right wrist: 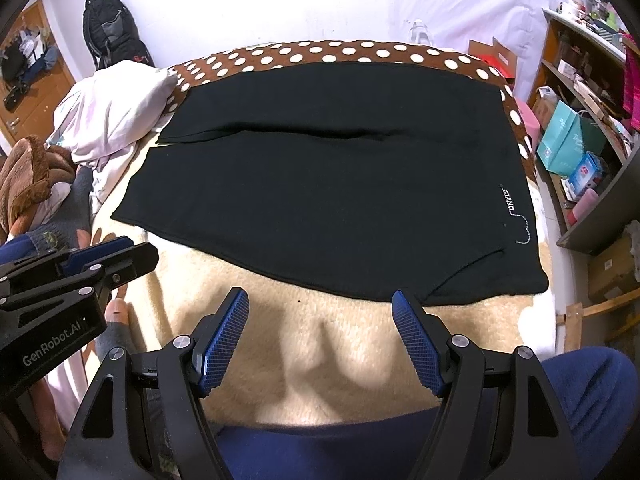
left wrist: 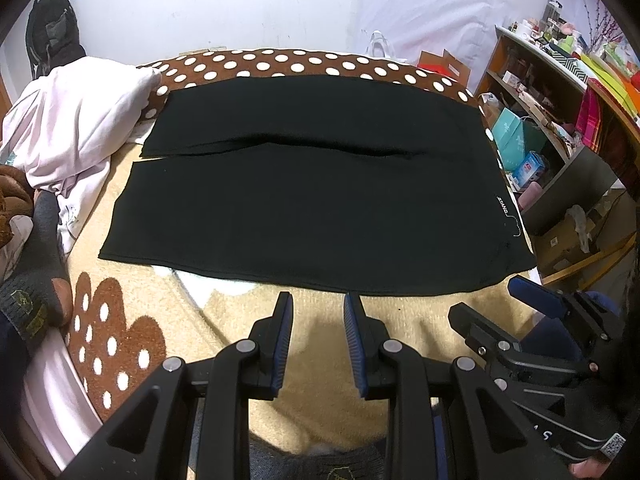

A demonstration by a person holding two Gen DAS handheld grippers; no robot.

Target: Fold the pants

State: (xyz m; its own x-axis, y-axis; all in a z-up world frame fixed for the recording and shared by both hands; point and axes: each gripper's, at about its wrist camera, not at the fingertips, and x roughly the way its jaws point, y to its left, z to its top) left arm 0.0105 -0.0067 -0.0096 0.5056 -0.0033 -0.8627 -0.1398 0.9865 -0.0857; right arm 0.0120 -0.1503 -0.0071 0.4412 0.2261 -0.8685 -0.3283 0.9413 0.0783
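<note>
Black pants [left wrist: 312,208] [right wrist: 332,200] lie flat across the bed, legs side by side, a white "STAND" print near their right edge. My left gripper [left wrist: 318,300] hovers just short of the near hem, its blue pads a small gap apart, nothing between them. My right gripper [right wrist: 320,298] stands wide open, also short of the near hem, with only the beige blanket [right wrist: 328,340] beneath. Each gripper shows at the side of the other's view: the right one [left wrist: 532,300], the left one [right wrist: 116,252].
A pink-white bundle of bedding [left wrist: 76,120] and a brown plush [right wrist: 28,176] lie at the left. A foot in a grey sock [left wrist: 36,272] rests at the left edge. Crowded shelves [left wrist: 560,92] stand to the right. A black backpack [right wrist: 108,32] leans on the wall.
</note>
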